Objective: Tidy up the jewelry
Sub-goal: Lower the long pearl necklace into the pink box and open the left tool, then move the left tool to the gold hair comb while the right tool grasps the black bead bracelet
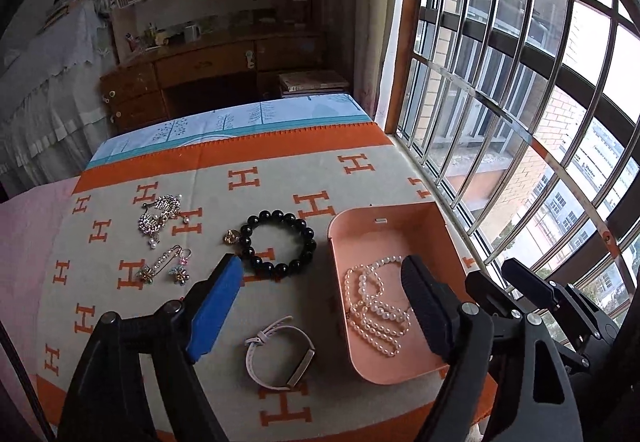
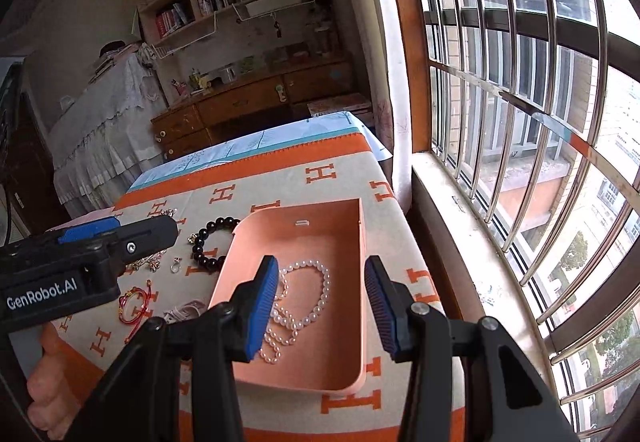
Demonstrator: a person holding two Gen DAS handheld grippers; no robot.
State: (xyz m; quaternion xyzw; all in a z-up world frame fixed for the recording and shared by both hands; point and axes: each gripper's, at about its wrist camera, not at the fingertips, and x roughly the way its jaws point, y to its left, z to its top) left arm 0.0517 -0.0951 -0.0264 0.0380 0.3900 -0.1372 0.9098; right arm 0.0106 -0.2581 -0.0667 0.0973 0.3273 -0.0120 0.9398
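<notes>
Jewelry lies in two groups: a pearl necklace already coiled in the pink tray on the right, the remaining pieces loose on the patterned cloth covering the tabletop. Nearest the left gripper is a white strap watch, light and floppy, best pinched across the band rather than on its metal face. Beyond it sits a black bead bracelet, a smooth stretchy loop likely to roll off the pads unless one side is clamped squarely. Farther left are a decorated safety pin and a sparkly brooch cluster, small, spiky and delicate, calling for a gentle hold at the middle. A red cord bracelet shows only in the right view.

Tilted downward, the left gripper has its jaws wide apart with nothing between them, one finger above the tray, the other near the beads. Over the tray, the right gripper also points downward, jaws partly apart and empty, the pearls lying below them.
</notes>
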